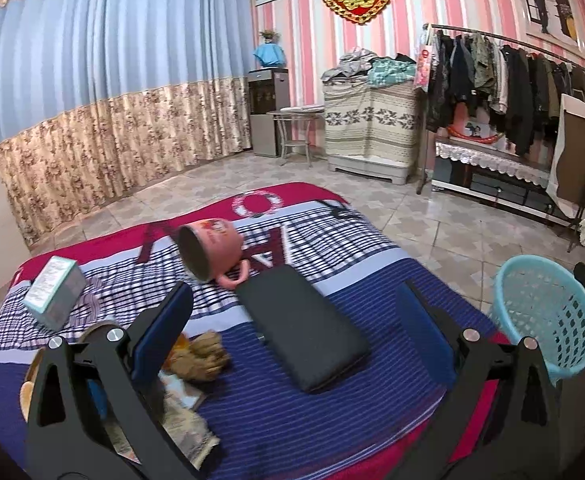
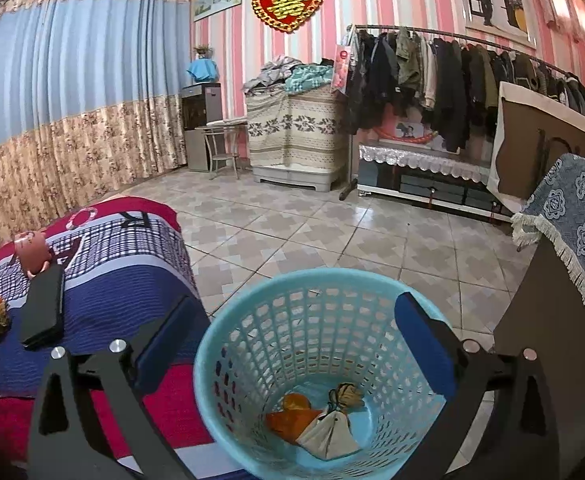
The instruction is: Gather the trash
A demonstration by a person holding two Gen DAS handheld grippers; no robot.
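Observation:
My left gripper [image 1: 292, 300] is open above the striped bedspread [image 1: 292, 420]. A crumpled brown wrapper [image 1: 202, 356] lies by its left finger, with flat paper scraps [image 1: 188, 428] below it. My right gripper [image 2: 292, 320] is open and empty over the light blue trash basket [image 2: 228, 344], which holds an orange wrapper [image 2: 292, 412] and crumpled paper [image 2: 332, 432]. The basket also shows in the left wrist view [image 1: 548, 320], beside the bed at the right.
On the bed lie a tipped pink mug [image 1: 212, 248], a black case [image 1: 304, 328] and a small box [image 1: 54, 292]. A cloth-covered cabinet [image 2: 564, 280] stands right of the basket. A clothes rack [image 2: 452, 76] and tiled floor [image 2: 332, 232] lie beyond.

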